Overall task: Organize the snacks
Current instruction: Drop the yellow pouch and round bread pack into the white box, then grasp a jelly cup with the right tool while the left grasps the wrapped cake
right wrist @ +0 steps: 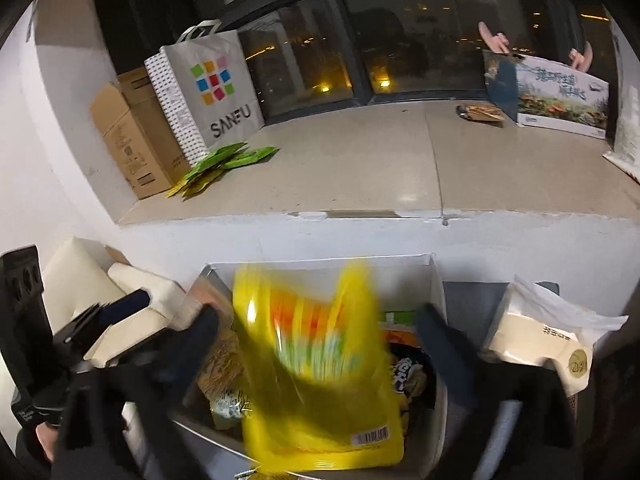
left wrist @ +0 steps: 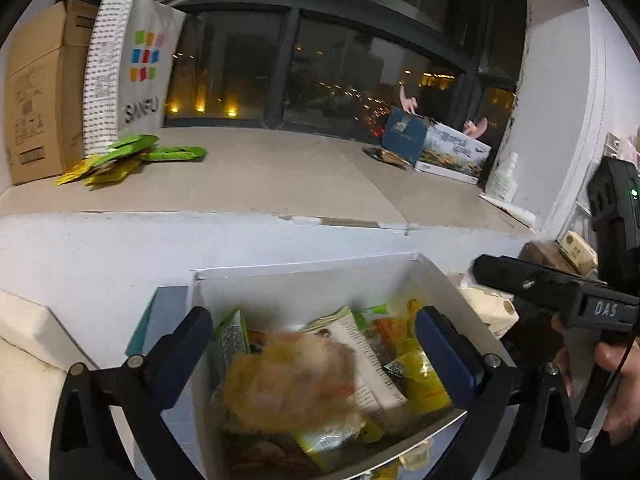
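A white box (left wrist: pixel 308 272) full of mixed snack packets stands below a window ledge; it also shows in the right wrist view (right wrist: pixel 434 276). My left gripper (left wrist: pixel 312 340) is open above the box, with a blurred yellow packet (left wrist: pixel 292 380) between its fingers, not gripped. My right gripper (right wrist: pixel 316 332) is open over the box, and a large yellow snack bag (right wrist: pixel 320 364), blurred by motion, lies between its fingers over the box. A pile of green and yellow packets (left wrist: pixel 120 158) lies at the ledge's left end, also in the right wrist view (right wrist: pixel 222 164).
On the ledge stand a cardboard box (left wrist: pixel 36 96), a SANFU paper bag (left wrist: pixel 136 68), and a printed box (left wrist: pixel 448 148) at the right. A white pouch (right wrist: pixel 540 336) lies right of the snack box. Cream cushions (right wrist: pixel 100 280) sit left.
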Tool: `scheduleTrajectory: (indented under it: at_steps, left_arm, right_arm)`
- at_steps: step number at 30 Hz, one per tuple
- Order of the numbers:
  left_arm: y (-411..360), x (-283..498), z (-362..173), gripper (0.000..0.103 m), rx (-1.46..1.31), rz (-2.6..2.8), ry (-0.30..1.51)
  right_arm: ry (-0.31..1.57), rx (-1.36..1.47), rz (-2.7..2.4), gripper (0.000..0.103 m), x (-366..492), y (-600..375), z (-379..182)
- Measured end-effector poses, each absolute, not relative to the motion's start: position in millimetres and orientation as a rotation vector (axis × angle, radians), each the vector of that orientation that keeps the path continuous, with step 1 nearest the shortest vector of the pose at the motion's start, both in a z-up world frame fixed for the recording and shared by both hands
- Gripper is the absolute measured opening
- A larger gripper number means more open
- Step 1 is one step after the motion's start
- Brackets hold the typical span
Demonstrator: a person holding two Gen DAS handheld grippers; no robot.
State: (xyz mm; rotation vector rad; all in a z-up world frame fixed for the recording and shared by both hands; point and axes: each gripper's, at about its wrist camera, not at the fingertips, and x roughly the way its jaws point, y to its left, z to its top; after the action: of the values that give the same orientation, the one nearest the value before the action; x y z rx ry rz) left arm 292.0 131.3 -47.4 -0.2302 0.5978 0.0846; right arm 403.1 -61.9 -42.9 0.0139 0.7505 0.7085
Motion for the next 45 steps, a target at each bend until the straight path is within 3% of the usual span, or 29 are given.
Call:
scheduleTrajectory:
  at_steps: [10,19,30,36,45]
  left_arm:
    - [124,254,-24,0.103,-0.181,0.093,0.540]
    - [84,148,-5,0.103,-0.115,0.030,0.436]
    - [43,28,-56,0.103,-0.184,-0.024,0.459]
    - [33,11,-63,0.103,-0.176,-0.036,0.486]
    - [28,8,-63,0.103,-0.164,-0.041,0.485]
  right_arm:
    - [0.650,0.000,0.696,0.103,377,-84,-19]
    - [0.522,-0.076,0.794,0.103,293,-116,1]
    - [0.500,-0.024,0.813,0.103,173,-197,-50]
    - [0.564,0.001,0.808,0.103,140,-213,-89]
    - [0.591,0.013,0.827,0.103,137,-205,-98]
